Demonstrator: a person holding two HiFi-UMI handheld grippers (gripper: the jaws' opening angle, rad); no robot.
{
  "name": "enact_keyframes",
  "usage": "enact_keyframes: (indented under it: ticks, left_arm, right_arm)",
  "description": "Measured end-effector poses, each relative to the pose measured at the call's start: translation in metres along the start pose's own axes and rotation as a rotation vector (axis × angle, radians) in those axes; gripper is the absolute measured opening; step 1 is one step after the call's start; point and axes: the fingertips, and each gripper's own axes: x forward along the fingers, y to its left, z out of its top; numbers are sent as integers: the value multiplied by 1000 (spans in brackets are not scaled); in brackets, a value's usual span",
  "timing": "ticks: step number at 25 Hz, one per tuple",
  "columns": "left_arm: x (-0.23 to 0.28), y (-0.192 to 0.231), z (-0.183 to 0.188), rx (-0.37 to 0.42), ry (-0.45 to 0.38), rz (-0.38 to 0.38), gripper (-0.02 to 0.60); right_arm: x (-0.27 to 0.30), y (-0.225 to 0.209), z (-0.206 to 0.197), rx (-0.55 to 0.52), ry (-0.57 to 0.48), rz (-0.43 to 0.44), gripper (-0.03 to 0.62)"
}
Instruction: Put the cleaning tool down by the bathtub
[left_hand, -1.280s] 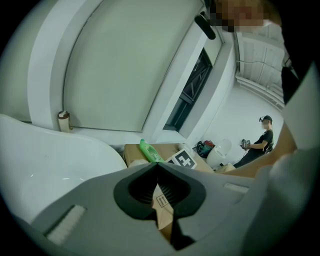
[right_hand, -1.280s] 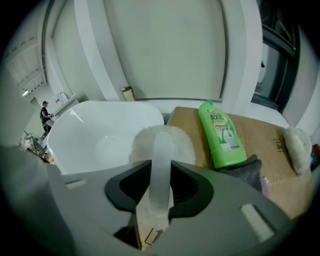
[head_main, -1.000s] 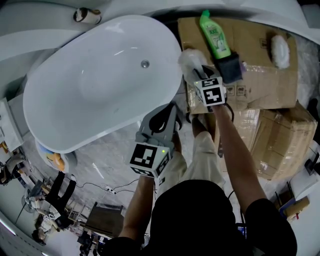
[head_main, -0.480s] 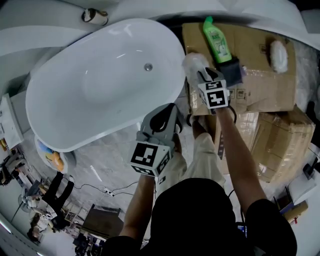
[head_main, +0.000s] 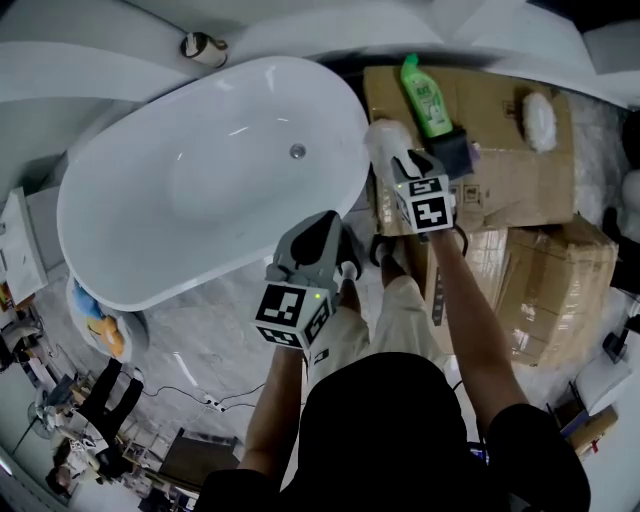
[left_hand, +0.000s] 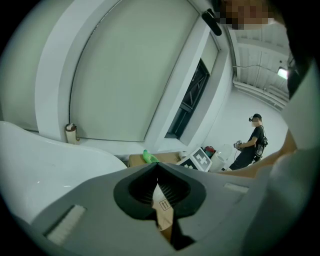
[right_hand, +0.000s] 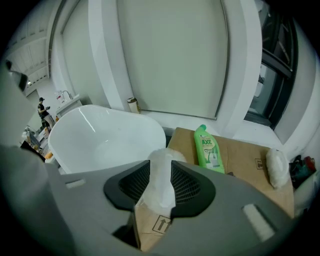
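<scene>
The white fluffy cleaning tool (head_main: 383, 140) rests on the near left corner of a flat cardboard box (head_main: 510, 170), right beside the white bathtub (head_main: 200, 170). My right gripper (head_main: 400, 160) is shut on it. In the right gripper view the cleaning tool (right_hand: 161, 180) fills the gap of my right gripper (right_hand: 161, 167), and its head bulges out past the tips. My left gripper (head_main: 330, 225) hovers over the floor by the tub's near rim. In the left gripper view, my left gripper (left_hand: 158, 167) is shut on nothing.
On the box lie a green bottle (head_main: 425, 95), a dark block (head_main: 455, 150) and a second white pad (head_main: 538, 120). Taller cartons (head_main: 560, 290) stand at the right. A small can (head_main: 203, 48) sits on the ledge behind the tub. A person (left_hand: 251, 142) stands far off.
Both grippers sit slightly lower in the view, which has shifted a little. The right gripper stays at the box corner with the tool between its jaws.
</scene>
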Motion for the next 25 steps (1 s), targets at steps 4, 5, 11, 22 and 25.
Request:
enact_keyframes:
  ticks: [4,5,11,22,25]
  left_arm:
    - [-17,-5,8,27,-15,-24,-2]
    - [-22,-7,9,34,-18,-31,-2]
    - [-51,-12,14,63,-40,-60,-2]
    - [-93,-33,14,121,-75,-118,-2]
    - [-98,-41,16,137,-82,-130,-2]
  right_arm:
    - [-25,15,11,-16,-24,-9,112]
    - [-33,19,14,-18,-33,-14,112]
    - [-79,38,28,-10,-90,-52,112]
    - [-155,75,32,-22,-178,-88,112]
    - [-173,83,36,-32,-209,-84,112]
